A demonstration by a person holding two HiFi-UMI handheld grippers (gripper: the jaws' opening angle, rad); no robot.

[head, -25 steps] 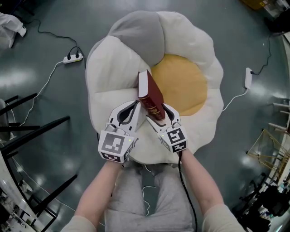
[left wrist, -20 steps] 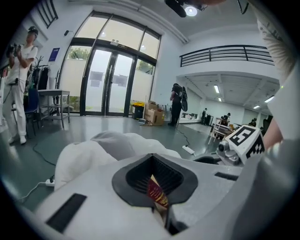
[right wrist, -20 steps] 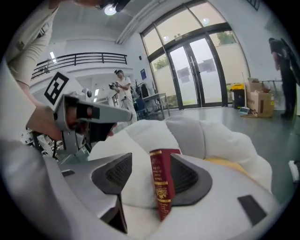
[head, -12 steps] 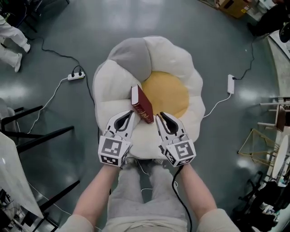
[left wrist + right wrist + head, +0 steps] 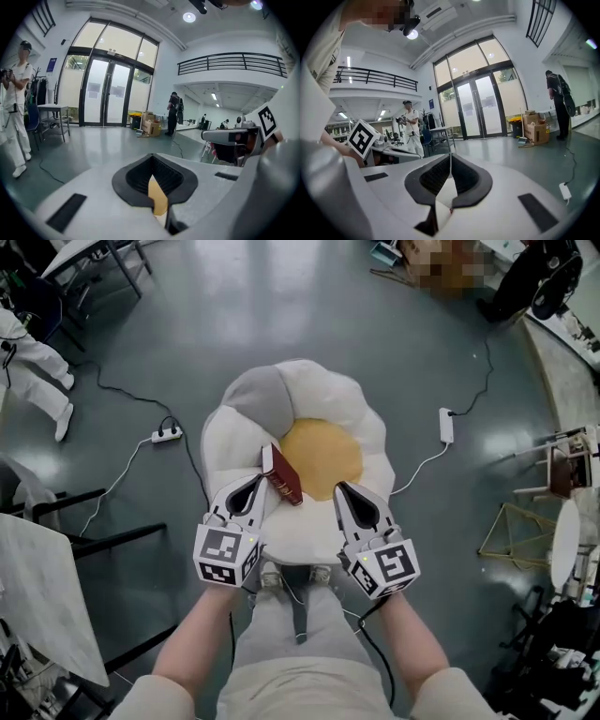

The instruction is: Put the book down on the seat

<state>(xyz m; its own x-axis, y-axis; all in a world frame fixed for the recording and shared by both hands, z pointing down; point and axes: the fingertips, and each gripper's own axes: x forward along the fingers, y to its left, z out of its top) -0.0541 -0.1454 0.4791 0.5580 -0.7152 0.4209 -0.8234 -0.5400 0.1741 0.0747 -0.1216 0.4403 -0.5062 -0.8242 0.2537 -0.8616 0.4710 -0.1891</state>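
A dark red book (image 5: 281, 474) rests tilted on its edge on the egg-shaped seat cushion (image 5: 234, 451), where the white part meets the yellow middle. Both grippers hover well above the cushion's near edge, level and pointing into the room. My left gripper (image 5: 260, 482) is shut and empty; from the head view its tips overlap the book's near end. Neither the left gripper view (image 5: 152, 158) nor the right one shows the book. My right gripper (image 5: 339, 487) (image 5: 450, 157) is off to the book's right, its jaws closing together with nothing between them.
White power strips (image 5: 167, 435) (image 5: 446, 425) with cables lie on the grey floor either side of the seat. Black frame legs (image 5: 94, 540) are at left, a wooden frame (image 5: 511, 531) at right. People (image 5: 16, 103) (image 5: 173, 112) and cardboard boxes (image 5: 152, 125) stand farther off.
The right jaws, spread at the book's near end a second ago, have let go and closed. Both grippers and the head have risen away; the book stays on the seat.
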